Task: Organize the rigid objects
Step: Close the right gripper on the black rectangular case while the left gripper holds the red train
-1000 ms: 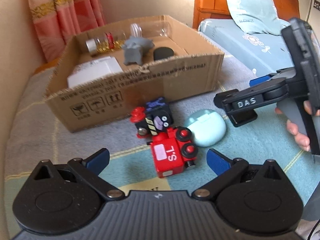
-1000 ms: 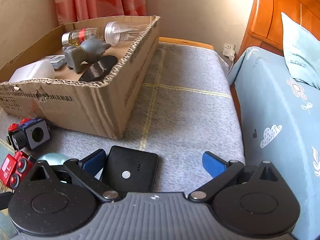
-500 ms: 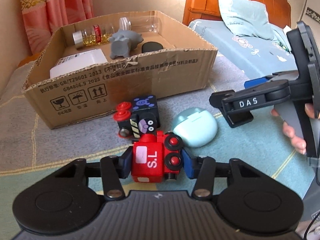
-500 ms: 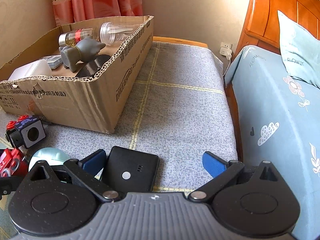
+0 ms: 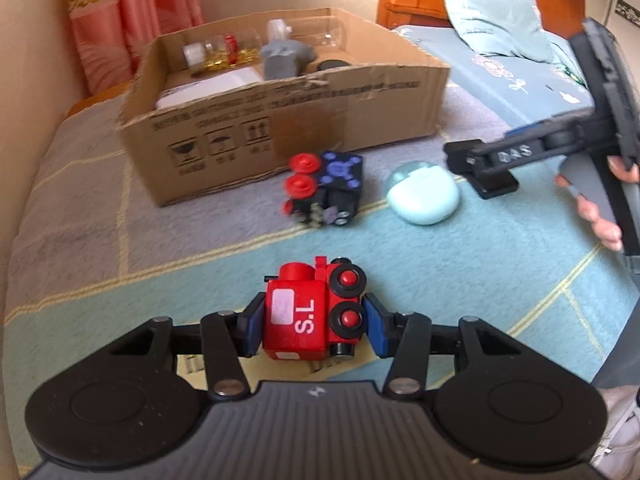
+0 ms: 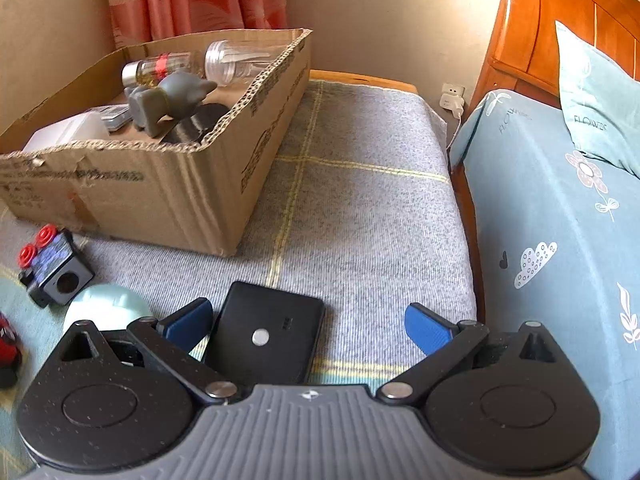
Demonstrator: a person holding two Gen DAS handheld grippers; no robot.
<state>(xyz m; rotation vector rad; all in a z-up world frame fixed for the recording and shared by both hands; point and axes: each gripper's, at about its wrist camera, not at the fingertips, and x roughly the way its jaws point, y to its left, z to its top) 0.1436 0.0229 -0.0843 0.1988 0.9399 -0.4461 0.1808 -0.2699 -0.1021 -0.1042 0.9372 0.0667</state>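
Note:
My left gripper (image 5: 314, 322) is shut on a red toy train (image 5: 314, 310) marked "S.L" and holds it above the blanket. A dark blue toy train car (image 5: 326, 188) with red wheels and a pale mint case (image 5: 424, 198) lie in front of the cardboard box (image 5: 280, 120). My right gripper (image 6: 308, 326) is open over a flat black device (image 6: 266, 338) on the grey blanket; it also shows at the right of the left wrist view (image 5: 484, 172). The box holds a grey figure (image 6: 172, 98), bottles, a white container and a black disc.
A bed with a blue sheet (image 6: 552, 216), a pillow (image 6: 596, 96) and a wooden headboard (image 6: 536, 28) stands to the right. A wall and pink curtains (image 5: 128, 20) lie behind the box. A charger (image 6: 452, 100) is plugged in by the headboard.
My left gripper closed on the red train and has lifted it back, away from the blue car and the mint case. My right gripper stayed open over the black device.

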